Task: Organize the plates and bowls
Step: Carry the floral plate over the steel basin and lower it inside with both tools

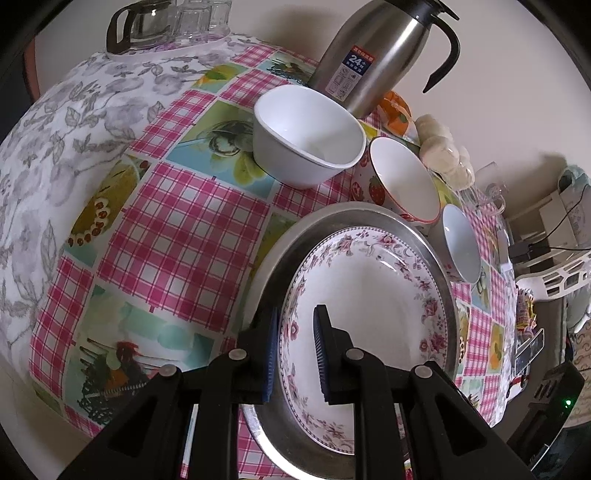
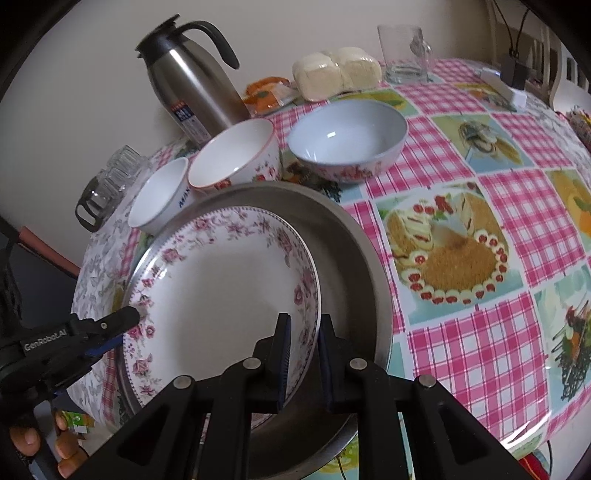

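— Plate (image 2: 221, 295) with the pink flowers: where is it?
— In the metal pan (image 2: 354, 258), on the checked cloth of the table (image 2: 517, 177) toward its near edge; it sits against the pan's left side.
— And the grippers?
— Both clamped on its rim. The left gripper (image 1: 295, 354) pinches the left rim, the right gripper (image 2: 304, 354) the right rim (pads on either side of the edge).
— What lies beyond?
— Three bowls just behind the pan: a plain white bowl (image 1: 306, 136), a strawberry bowl (image 1: 399, 181), a pale blue bowl (image 2: 347, 140). Farther back, by the wall edge, a steel flask (image 1: 376, 55), a glass pot (image 1: 144, 26) and wrapped buns (image 2: 336, 72).
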Demonstrator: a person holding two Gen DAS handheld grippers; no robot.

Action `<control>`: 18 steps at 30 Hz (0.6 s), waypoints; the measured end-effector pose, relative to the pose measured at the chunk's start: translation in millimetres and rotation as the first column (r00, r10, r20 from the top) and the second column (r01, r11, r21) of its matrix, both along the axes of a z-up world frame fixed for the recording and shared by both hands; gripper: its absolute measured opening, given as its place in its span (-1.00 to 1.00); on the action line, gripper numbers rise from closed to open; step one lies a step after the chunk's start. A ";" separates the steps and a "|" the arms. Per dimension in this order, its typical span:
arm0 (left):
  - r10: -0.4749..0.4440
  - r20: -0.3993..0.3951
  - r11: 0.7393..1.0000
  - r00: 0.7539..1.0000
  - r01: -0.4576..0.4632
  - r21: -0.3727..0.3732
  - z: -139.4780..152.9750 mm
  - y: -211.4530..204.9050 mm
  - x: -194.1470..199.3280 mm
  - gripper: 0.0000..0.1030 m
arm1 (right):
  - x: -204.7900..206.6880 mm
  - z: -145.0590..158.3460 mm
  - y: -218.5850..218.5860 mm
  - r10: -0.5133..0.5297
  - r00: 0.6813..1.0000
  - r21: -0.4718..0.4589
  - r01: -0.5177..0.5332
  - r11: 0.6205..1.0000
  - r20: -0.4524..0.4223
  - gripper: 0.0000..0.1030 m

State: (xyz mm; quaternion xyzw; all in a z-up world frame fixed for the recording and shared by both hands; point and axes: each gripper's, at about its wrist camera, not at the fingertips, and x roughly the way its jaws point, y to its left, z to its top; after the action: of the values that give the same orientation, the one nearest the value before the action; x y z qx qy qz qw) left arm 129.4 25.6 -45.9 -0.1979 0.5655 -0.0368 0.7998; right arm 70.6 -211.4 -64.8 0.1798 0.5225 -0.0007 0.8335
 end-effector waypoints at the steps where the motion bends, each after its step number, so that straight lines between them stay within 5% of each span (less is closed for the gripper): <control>1: -0.005 -0.002 1.000 1.000 0.005 -0.005 -1.5 -0.9 0.2 -0.65 | -0.3 -0.7 -0.8 -0.003 1.000 0.001 0.003 1.000 -0.004 -0.67; 7: -0.013 -0.048 0.999 0.999 0.010 -0.049 -15.9 -6.5 6.4 -0.65 | 1.2 -1.6 -7.9 -0.018 1.000 0.006 0.018 1.000 -0.003 -0.67; 18: -0.033 -0.028 0.999 0.999 0.033 -0.010 -17.3 -22.6 14.0 -0.65 | 5.5 -0.2 -14.4 -0.039 0.999 -0.020 0.039 0.999 0.007 -0.78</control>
State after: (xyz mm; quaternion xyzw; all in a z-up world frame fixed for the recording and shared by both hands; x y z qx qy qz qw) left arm 143.4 3.0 -63.2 -0.1928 0.5798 -0.0497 0.7900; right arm 76.2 -225.8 -64.9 0.1814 0.5161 -0.0218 0.8368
